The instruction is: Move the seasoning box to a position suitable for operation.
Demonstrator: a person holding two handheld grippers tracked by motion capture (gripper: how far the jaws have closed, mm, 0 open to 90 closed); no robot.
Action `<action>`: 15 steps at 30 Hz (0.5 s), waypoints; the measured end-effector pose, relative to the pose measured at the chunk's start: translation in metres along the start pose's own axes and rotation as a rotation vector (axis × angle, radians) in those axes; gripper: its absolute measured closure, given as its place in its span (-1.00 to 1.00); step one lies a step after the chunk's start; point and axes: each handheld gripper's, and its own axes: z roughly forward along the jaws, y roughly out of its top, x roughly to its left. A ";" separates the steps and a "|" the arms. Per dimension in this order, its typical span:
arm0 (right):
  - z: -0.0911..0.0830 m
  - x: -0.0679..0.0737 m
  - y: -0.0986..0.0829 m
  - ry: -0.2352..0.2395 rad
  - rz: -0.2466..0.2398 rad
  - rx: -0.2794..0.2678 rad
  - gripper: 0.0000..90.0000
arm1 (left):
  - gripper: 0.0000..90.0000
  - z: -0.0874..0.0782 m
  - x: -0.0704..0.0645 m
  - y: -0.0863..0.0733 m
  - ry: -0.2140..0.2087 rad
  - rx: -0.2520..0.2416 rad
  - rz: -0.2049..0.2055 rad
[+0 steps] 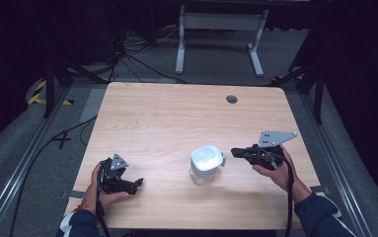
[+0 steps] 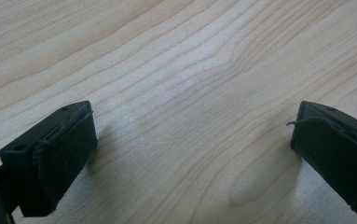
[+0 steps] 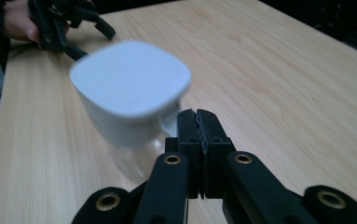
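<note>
A clear container with a white square lid (image 1: 206,164) stands on the wooden table (image 1: 176,118), right of centre near the front. In the right gripper view the lid (image 3: 129,79) looms close and blurred. My right gripper (image 1: 235,152) is just to the container's right and points at it. Its jaws (image 3: 197,116) are pressed together beside a small white tab on the container's side; nothing shows between them. My left gripper (image 1: 138,183) rests low at the front left, open, with bare wood between its pads (image 2: 192,130). It also appears far off in the right gripper view (image 3: 69,23).
A round dark cable hole (image 1: 232,99) sits near the table's far edge. Beyond the table stands a white desk frame (image 1: 221,29), with cables on the grey floor (image 1: 137,54). Dark rails run along both sides of the table.
</note>
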 end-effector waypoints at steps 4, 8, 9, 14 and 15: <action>0.009 0.006 0.015 0.027 -0.023 -0.030 1.00 | -0.99 0.000 0.000 0.000 0.006 0.000 0.003; 0.017 0.011 0.024 0.038 -0.054 -0.032 1.00 | -0.97 0.000 -0.001 0.000 0.011 -0.006 -0.006; 0.020 0.012 0.024 0.039 -0.061 -0.027 1.00 | -0.97 0.000 -0.002 0.000 0.014 -0.005 -0.009; 0.027 0.009 0.025 0.027 -0.072 -0.011 1.00 | -0.97 0.000 -0.003 0.000 0.018 -0.007 -0.018; 0.027 0.008 0.025 0.031 -0.067 -0.011 1.00 | -0.97 0.000 -0.003 0.000 0.019 -0.002 -0.019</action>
